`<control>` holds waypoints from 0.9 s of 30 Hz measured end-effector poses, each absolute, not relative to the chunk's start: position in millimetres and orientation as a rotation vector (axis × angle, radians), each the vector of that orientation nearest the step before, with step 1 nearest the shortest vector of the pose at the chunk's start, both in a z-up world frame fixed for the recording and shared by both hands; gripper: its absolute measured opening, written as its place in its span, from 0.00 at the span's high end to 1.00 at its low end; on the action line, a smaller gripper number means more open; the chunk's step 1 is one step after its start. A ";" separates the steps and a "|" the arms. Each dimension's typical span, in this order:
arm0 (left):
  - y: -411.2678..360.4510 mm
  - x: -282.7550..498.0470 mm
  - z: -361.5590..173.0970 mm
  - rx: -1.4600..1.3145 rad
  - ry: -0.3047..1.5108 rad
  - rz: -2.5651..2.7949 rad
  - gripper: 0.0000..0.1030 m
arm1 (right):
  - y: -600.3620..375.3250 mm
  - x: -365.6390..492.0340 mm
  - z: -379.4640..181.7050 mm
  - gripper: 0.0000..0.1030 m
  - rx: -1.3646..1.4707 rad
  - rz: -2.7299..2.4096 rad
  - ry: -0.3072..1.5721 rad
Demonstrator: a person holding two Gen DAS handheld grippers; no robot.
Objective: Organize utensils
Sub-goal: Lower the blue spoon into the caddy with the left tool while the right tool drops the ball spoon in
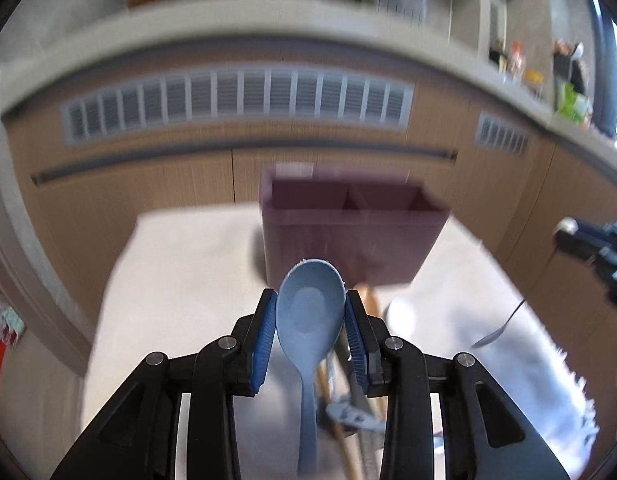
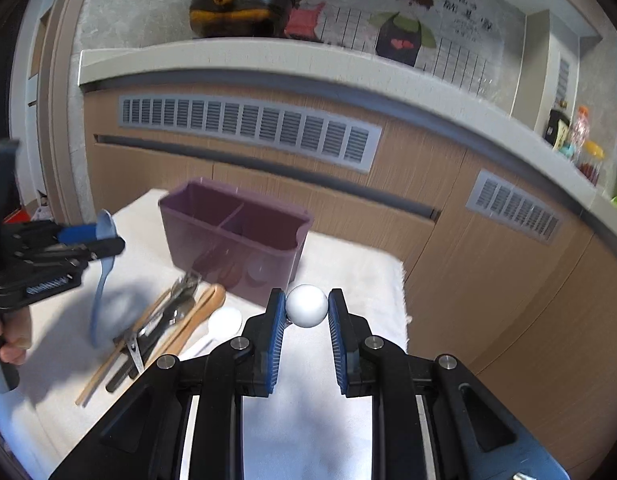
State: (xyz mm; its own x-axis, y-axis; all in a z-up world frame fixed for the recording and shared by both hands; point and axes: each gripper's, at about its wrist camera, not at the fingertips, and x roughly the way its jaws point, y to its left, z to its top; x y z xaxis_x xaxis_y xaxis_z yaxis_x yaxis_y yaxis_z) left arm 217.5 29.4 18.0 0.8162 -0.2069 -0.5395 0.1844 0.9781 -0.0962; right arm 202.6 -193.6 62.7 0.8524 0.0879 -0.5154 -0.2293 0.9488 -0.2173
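My left gripper [image 1: 310, 312] is shut on a blue spoon [image 1: 308, 320], gripped by its bowl with the handle hanging down, held above the cloth in front of the purple divided utensil holder [image 1: 354, 236]. In the right wrist view the left gripper [image 2: 100, 236] and blue spoon [image 2: 102, 264] are at the left. My right gripper [image 2: 307, 306] is shut on the round white bowl of a spoon [image 2: 307, 306], just in front of the holder [image 2: 232, 240]. A pile of utensils [image 2: 164, 320] lies on the cloth: wooden chopsticks, a wooden spoon, metal pieces, a white spoon [image 2: 224, 322].
A white cloth [image 2: 348, 272] covers the table; its right edge drops off beside wooden cabinets [image 2: 488, 280]. A metal spoon [image 1: 496, 332] lies on the cloth at the right in the left wrist view. A counter with bottles runs behind.
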 end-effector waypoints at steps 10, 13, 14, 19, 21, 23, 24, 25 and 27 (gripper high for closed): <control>24.4 248.3 184.4 -0.065 0.244 -0.243 0.66 | -176.5 248.0 180.2 0.81 -0.368 0.118 0.299; 23.3 272.1 199.0 -0.068 0.218 -0.244 0.66 | -173.8 274.7 180.0 0.81 -0.378 0.127 0.319; 23.0 281.4 198.8 -0.072 0.219 -0.244 0.66 | -171.0 283.4 175.4 0.81 -0.381 0.130 0.332; 24.0 317.6 168.4 -0.086 0.245 -0.240 0.66 | -159.9 323.8 133.6 0.81 -0.388 0.161 0.446; 22.4 329.1 148.7 -0.091 0.277 -0.245 0.66 | -154.5 336.0 111.1 0.81 -0.398 0.171 0.494; 20.0 339.4 123.5 -0.085 0.314 -0.248 0.66 | -152.3 344.7 92.9 0.81 -0.398 0.180 0.534; 19.0 342.6 114.9 -0.082 0.328 -0.245 0.66 | -151.1 348.1 84.3 0.81 -0.393 0.188 0.555; 19.1 346.9 105.1 -0.082 0.345 -0.240 0.66 | -150.1 351.5 75.7 0.81 -0.388 0.198 0.576; 19.6 353.9 85.3 -0.090 0.389 -0.242 0.66 | -148.1 355.5 62.5 0.81 -0.387 0.206 0.608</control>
